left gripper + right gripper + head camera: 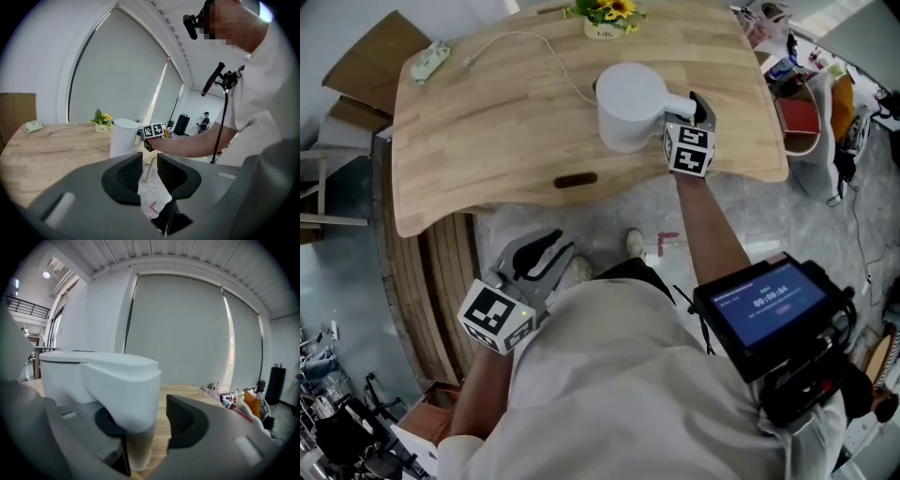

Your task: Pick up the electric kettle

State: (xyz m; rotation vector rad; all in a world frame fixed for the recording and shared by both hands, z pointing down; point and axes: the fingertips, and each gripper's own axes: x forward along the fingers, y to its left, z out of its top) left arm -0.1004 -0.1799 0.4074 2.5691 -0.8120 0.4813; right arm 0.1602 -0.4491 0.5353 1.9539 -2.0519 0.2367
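Observation:
The white electric kettle point(628, 103) stands on the wooden table point(487, 141), right of its middle, with its handle point(679, 105) pointing right. My right gripper point(696, 105) is at that handle. In the right gripper view the handle point(126, 394) lies between the jaws of that gripper point(154, 427), against the left jaw, with a gap to the right one, so it is open. My left gripper point(546, 255) hangs below the table's front edge, holding nothing. Its jaws stand a narrow gap apart point(150, 171), and the kettle point(123, 137) shows beyond them.
A white cable point(534, 47) runs from the kettle toward the far left, near a small pale-green object point(429, 58). A flower pot point(605, 19) sits at the back edge. Clutter and bags point(806, 103) crowd the floor to the table's right. Cardboard point(375, 47) leans at the left.

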